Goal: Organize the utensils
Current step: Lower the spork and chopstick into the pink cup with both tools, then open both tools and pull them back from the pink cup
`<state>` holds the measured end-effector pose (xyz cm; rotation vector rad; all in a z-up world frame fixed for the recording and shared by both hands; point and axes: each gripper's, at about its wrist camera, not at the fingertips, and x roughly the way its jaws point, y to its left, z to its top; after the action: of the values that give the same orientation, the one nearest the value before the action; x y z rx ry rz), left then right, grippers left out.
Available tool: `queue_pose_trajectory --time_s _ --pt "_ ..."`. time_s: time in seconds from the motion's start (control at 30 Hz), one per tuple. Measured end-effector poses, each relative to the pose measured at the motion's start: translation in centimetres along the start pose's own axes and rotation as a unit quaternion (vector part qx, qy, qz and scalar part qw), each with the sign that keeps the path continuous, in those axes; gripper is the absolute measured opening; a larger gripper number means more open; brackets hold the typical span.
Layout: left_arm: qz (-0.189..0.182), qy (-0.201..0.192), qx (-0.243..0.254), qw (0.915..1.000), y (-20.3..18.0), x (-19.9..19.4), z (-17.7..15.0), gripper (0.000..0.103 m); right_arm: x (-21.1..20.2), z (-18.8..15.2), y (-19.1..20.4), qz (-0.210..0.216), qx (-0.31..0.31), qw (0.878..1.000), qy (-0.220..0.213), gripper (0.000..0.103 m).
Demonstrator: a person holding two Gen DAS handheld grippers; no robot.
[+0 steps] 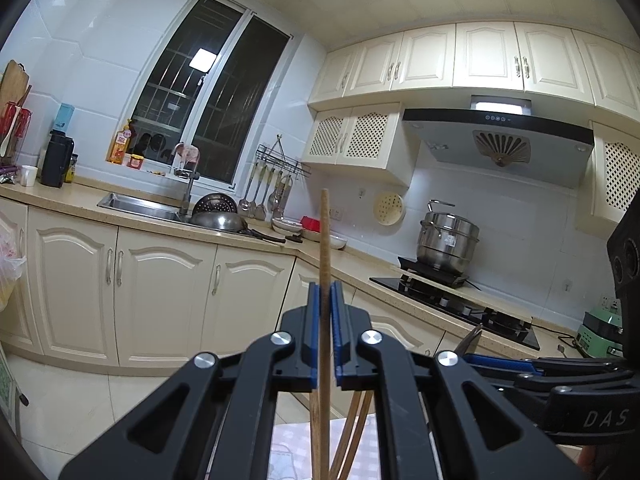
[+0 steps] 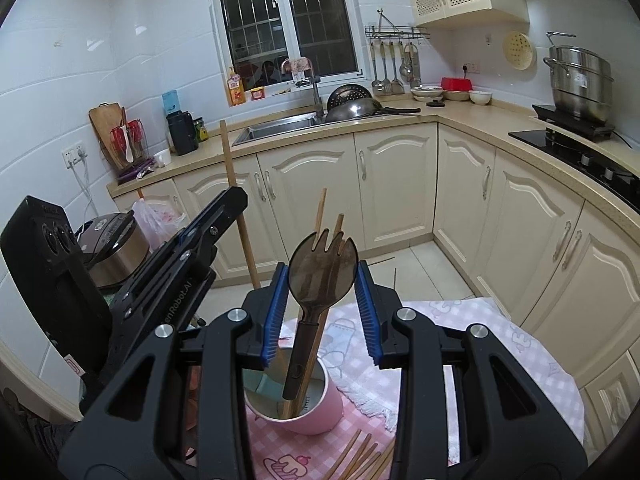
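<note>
Left claw: the left claw (image 1: 328,320) is clamped on a single wooden chopstick (image 1: 325,248), blue pads pressed against its sides; seen also from the right wrist view (image 2: 224,208).
Held chopstick: stands upright through the jaws, its upper end well above the pads, its lower end running down out of frame; in the right wrist view it leans slightly (image 2: 234,184).
Right claw: the right claw (image 2: 322,308) stands part open, its blue pads (image 2: 276,312) on either side of the spork head and apart from it; nothing is gripped.
Spork: a dark translucent spork (image 2: 320,276) stands in the pink cup, head up, tines uppermost, handle resting inside the cup.
Pink cup: the pink cup (image 2: 312,416) sits upright on the surface, directly below the right claw; it also holds several wooden chopsticks (image 2: 320,216) that rise behind the spork head, and a pale blue-green item whose kind cannot be told.
Loose chopsticks: a bundle of chopsticks (image 2: 360,460) lies flat on the cloth just in front of the cup, partly hidden by the claw.
Surface: covered by a pink checked cloth (image 2: 440,360) with cartoon prints.
Background: cream kitchen cabinets (image 2: 392,184), a sink (image 2: 280,128) under a dark window.
</note>
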<state>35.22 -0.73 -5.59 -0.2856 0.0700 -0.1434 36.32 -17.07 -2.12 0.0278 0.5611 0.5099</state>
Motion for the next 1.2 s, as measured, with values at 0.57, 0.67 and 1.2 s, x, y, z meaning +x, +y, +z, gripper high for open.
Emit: queue_pose_trajectory --time_s 0.57,0.67,1.2 --pt "0.002 0.066 0.003 0.9978 1.5 -2.0 -0.4 0.066 0.5 -1.5 -2.7 -0.008 0.067 0.997 0.032 0.082" --pt "-0.007 0.064 0.004 0.9979 1.5 -2.7 0.1 0.078 -0.4 -1.6 -3.4 -0.013 0.084 0.996 0.022 0.088" --pt "0.007 0.116 0.085 0.9895 -1.4 -8.0 1.6 0.096 -5.9 -5.4 -6.7 -0.071 0.158 0.985 0.017 0.095"
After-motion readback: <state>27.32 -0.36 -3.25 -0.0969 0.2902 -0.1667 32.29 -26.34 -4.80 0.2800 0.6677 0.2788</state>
